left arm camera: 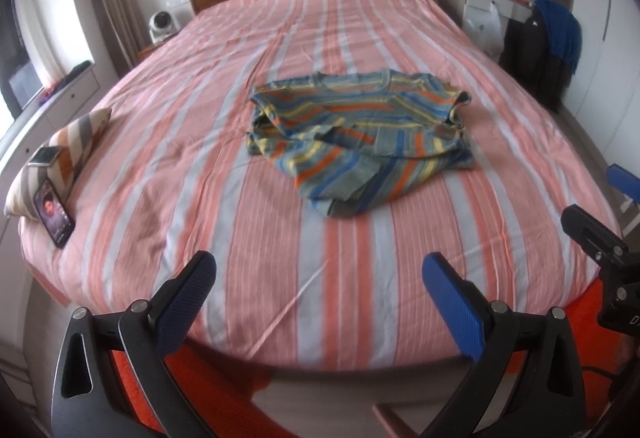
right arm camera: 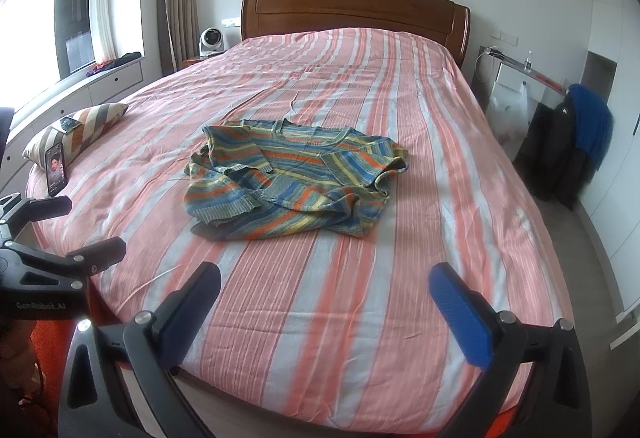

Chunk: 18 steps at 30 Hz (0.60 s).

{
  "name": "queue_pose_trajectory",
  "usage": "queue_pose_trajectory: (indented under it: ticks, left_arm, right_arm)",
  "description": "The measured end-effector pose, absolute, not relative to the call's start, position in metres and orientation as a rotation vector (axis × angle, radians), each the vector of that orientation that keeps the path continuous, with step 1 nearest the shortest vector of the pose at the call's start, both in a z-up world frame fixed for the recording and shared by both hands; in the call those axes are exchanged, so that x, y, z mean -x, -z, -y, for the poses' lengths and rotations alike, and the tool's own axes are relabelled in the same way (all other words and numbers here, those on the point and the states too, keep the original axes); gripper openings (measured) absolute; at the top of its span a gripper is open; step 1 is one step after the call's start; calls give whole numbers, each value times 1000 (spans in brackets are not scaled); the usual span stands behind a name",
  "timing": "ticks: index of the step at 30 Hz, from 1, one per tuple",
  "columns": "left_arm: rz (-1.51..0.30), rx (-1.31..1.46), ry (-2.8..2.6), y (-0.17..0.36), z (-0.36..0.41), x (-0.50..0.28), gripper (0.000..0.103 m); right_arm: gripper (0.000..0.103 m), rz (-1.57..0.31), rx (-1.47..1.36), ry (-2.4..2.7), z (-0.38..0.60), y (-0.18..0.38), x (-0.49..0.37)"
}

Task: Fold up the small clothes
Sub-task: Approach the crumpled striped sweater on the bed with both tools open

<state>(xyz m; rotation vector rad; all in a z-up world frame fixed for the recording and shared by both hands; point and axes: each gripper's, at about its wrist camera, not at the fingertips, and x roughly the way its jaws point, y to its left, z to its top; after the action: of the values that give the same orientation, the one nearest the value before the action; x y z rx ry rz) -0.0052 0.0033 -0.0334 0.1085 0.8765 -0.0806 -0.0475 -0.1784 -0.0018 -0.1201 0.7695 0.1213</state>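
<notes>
A small striped knit sweater [left arm camera: 360, 134], blue, orange and yellow, lies crumpled in the middle of the bed [left arm camera: 280, 258]; it also shows in the right wrist view [right arm camera: 292, 178]. Its neckline faces the headboard and its sleeves are bunched over the body. My left gripper [left arm camera: 318, 274] is open and empty, hovering over the foot of the bed, well short of the sweater. My right gripper [right arm camera: 324, 286] is open and empty, also over the foot of the bed. The left gripper shows at the left edge of the right wrist view [right arm camera: 80, 230].
A striped pillow [left arm camera: 68, 146] lies on the bed's left edge with a watch on it and a phone [left arm camera: 54, 214] leaning against it. A wooden headboard [right arm camera: 352, 14] stands at the far end. Dark clothes hang on a chair [right arm camera: 568, 146] right of the bed.
</notes>
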Motion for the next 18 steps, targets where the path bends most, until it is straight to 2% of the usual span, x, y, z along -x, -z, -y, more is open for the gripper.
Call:
queue_pose_trajectory:
  ticks: [18]
  left_arm:
    - [-848, -87, 56, 31, -8, 3, 103]
  right_arm:
    - [103, -740, 95, -110, 178, -1, 46]
